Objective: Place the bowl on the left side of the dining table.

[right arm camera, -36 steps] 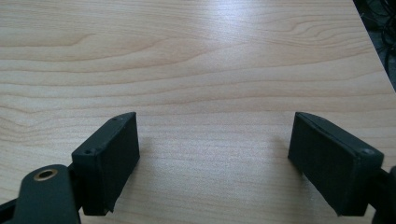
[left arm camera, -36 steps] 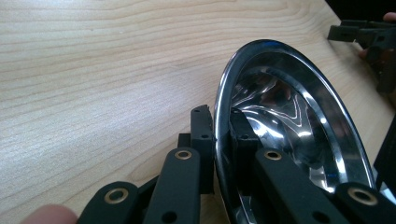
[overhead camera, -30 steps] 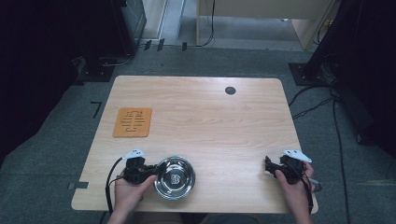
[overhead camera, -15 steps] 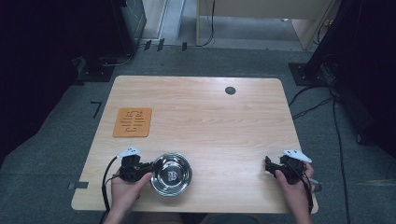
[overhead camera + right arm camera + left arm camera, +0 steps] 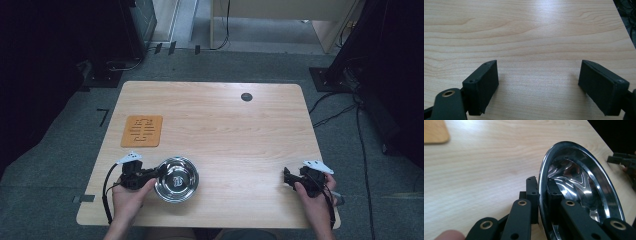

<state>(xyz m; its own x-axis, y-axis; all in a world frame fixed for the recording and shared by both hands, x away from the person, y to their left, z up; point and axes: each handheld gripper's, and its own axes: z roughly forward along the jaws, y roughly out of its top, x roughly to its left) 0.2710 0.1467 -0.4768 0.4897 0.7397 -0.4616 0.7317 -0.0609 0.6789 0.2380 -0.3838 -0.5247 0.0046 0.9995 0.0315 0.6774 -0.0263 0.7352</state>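
A shiny steel bowl (image 5: 176,179) sits near the table's front edge, left of centre. My left gripper (image 5: 156,173) is shut on its left rim, one jaw outside the wall and one inside. In the left gripper view the bowl (image 5: 584,185) stands tilted on edge, with the rim pinched at my left gripper (image 5: 542,192). My right gripper (image 5: 287,176) rests low at the front right of the table. Its jaws stand wide apart in the right gripper view, with bare wood between the pads (image 5: 484,85) at my right gripper (image 5: 539,86).
An orange trivet (image 5: 142,131) with cut slots lies at the left of the wooden table (image 5: 225,125). A dark round grommet (image 5: 246,96) sits near the far edge. Dark equipment and cables stand on the floor around the table.
My left gripper and the bowl have shifted a little to the left and toward the front edge. The right gripper has kept still.
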